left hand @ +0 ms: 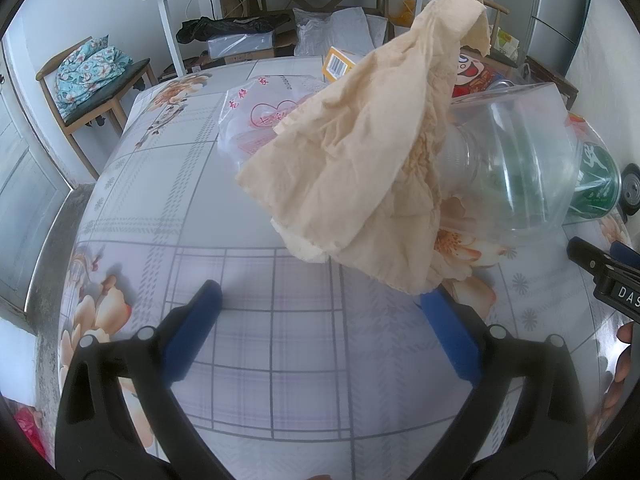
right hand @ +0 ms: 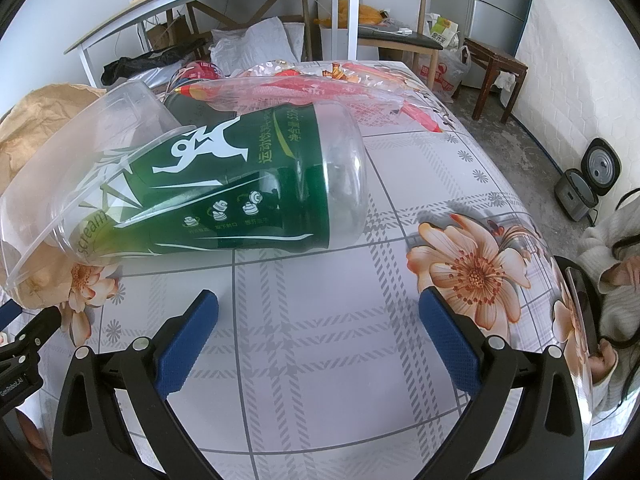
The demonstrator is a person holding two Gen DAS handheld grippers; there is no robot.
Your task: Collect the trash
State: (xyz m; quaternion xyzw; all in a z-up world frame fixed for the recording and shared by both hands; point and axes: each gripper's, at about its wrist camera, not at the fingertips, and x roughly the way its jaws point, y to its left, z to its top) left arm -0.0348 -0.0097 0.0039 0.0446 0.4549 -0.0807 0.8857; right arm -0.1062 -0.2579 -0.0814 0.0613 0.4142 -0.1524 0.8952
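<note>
Left gripper (left hand: 320,312): jaws spread wide, nothing between them, held low over the floral tablecloth (left hand: 168,208). Just ahead and slightly to its right, a crumpled beige paper towel (left hand: 360,160) stands in a tall peak; its lower edge looks to touch or overlap the tip of the right-hand blue pad (left hand: 448,332), but it is not gripped. Touching the towel on its right: a clear plastic cup (left hand: 516,152) on its side.

Right gripper (right hand: 320,312): jaws also wide, empty, low over the table. Directly ahead, a green-labelled plastic bottle (right hand: 240,184) lies on its side, long axis roughly crosswise to the fingers, clear base end toward the right, neck end pushed into the clear cup (right hand: 84,160) on the left. Judgement: right gripper is the nearer one to the bottle; left is nearer to the towel.

Further back: a clear wrapper with red print (right hand: 320,88) behind the bottle, a red can (right hand: 202,70), a thin printed plastic bag (left hand: 264,116), a yellow carton (left hand: 340,65).

Judgement: nothing collected yet in view. Bottle lies across the jaw opening, so a straight advance should span its body. No bin is visible.
</note>
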